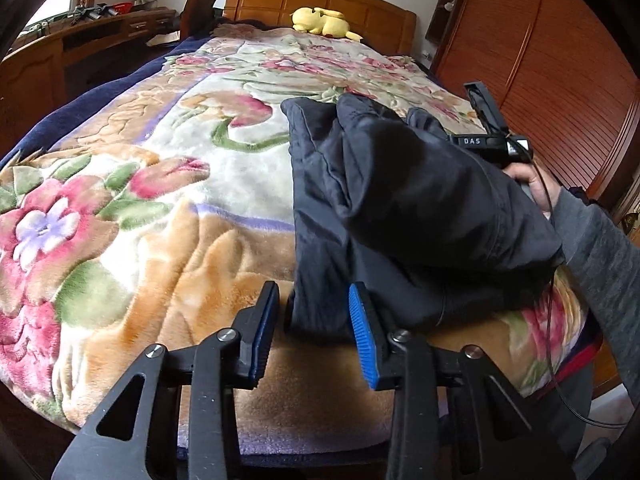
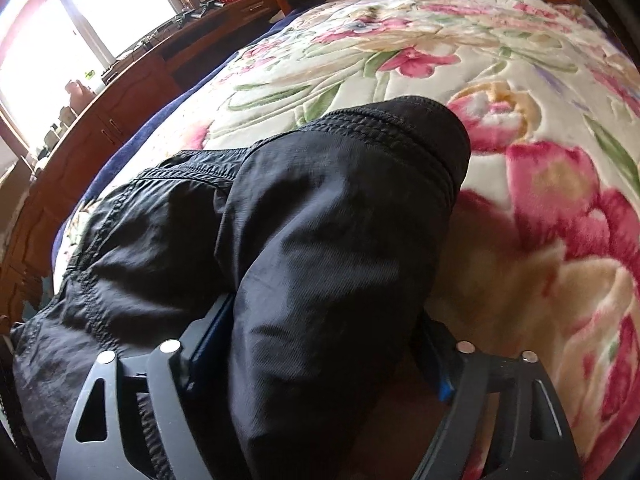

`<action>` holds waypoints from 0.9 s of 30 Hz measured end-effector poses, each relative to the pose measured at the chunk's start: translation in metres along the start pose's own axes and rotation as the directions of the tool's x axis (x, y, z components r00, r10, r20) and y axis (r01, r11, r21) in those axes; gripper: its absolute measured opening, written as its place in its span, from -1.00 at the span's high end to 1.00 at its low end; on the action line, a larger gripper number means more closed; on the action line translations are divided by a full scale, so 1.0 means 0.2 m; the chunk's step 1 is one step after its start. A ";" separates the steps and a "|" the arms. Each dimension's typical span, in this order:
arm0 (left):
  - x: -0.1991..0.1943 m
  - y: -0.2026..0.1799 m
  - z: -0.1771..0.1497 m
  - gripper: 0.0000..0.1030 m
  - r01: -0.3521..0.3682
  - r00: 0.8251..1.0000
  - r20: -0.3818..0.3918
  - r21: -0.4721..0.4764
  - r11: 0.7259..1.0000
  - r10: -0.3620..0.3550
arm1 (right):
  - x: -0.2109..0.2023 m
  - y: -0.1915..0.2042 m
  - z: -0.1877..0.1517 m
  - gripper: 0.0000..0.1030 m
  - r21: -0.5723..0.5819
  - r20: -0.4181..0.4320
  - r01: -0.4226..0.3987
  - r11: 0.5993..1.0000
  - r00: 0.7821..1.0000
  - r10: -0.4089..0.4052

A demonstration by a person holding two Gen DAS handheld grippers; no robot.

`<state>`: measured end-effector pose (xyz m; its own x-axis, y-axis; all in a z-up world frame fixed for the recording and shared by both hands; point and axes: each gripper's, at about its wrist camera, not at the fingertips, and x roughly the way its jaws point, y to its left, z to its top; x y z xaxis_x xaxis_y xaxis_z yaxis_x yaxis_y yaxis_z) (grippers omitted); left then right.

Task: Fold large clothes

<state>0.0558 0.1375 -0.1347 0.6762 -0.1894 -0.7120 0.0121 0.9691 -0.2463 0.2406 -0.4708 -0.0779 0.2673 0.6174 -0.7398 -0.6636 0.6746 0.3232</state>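
- Black garment (image 1: 400,200) is seen bunched on the floral blanket (image 1: 160,208) of a bed, near the bed's foot edge and toward its right side in the left wrist view.
- Part of the garment is lifted into a thick roll or fold; the rest lies flat on the blanket beneath it.
- Left gripper (image 1: 316,332): blue pads are seen apart, with a corner of the garment's lower layer reaching into the gap. The pads are not seen pressing on the fabric, so the jaws are read as apart, with no grip.
- Right gripper (image 2: 320,360): a thick fold of the garment fills the gap between both fingers, with fabric against the left finger and up to the right one. It is read as clamped on the garment.
- In the left wrist view, the right gripper's body is partly hidden behind the raised fabric; a hand (image 1: 536,188) with a grey sleeve (image 1: 600,248) is seen holding it.
- Yellow plush toy (image 1: 320,22) is seen at the far end of the bed, against the wooden headboard (image 1: 280,0), well apart from the garment.
- Wooden wardrobe (image 1: 560,80) stands to the right of the bed; a wooden desk (image 2: 120,92) runs along the left under a window (image 2: 80,20).
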 end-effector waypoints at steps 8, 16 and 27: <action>-0.12 0.04 0.03 0.87 0.079 0.992 0.096 -0.018 0.997 -0.077 | -0.17 0.03 -0.01 0.39 0.017 0.093 -0.015 1.000 0.996 0.013; -0.34 0.20 0.06 1.00 0.024 0.968 0.249 -0.012 1.000 -0.020 | -0.34 0.33 -0.02 0.48 -0.057 0.193 0.083 0.995 0.979 -0.070; -0.64 0.71 0.01 0.99 -0.038 0.965 0.256 -0.101 0.994 0.063 | -0.15 0.56 0.10 0.50 -0.132 0.121 0.217 0.967 0.972 -0.201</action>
<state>-0.0264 0.2994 -0.0772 0.8415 -0.0816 -0.5341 -0.0878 0.9548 -0.2841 0.1728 -0.4049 -0.0074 0.4781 0.5135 -0.7126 -0.6764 0.7328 0.0742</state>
